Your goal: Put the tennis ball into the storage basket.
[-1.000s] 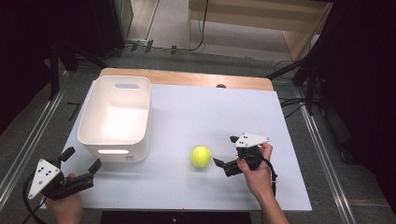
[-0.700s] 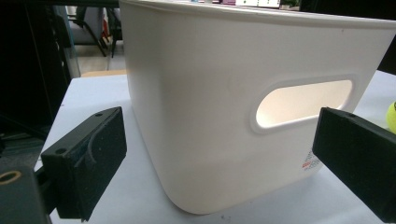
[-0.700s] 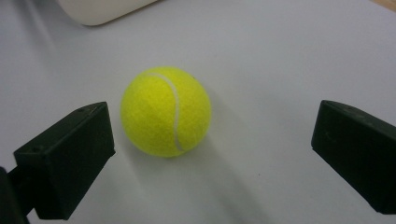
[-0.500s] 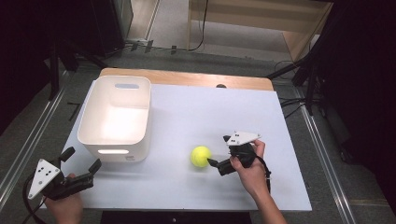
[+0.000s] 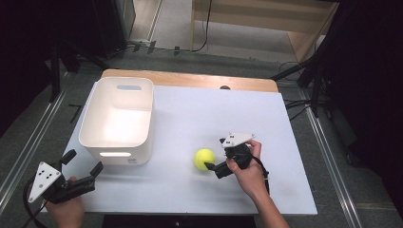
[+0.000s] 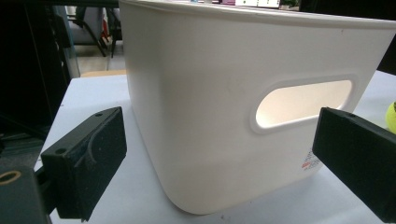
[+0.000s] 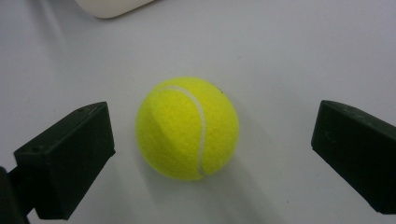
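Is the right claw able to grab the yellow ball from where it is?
Probably yes. The right claw is open, its jaws standing on either side of the tennis ball, and nothing lies between them on the table.

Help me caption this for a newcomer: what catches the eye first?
The bright yellow tennis ball on the white table, with the right gripper open around it, not yet gripping. Next, the big white bin at the table's left, with the left gripper open before it.
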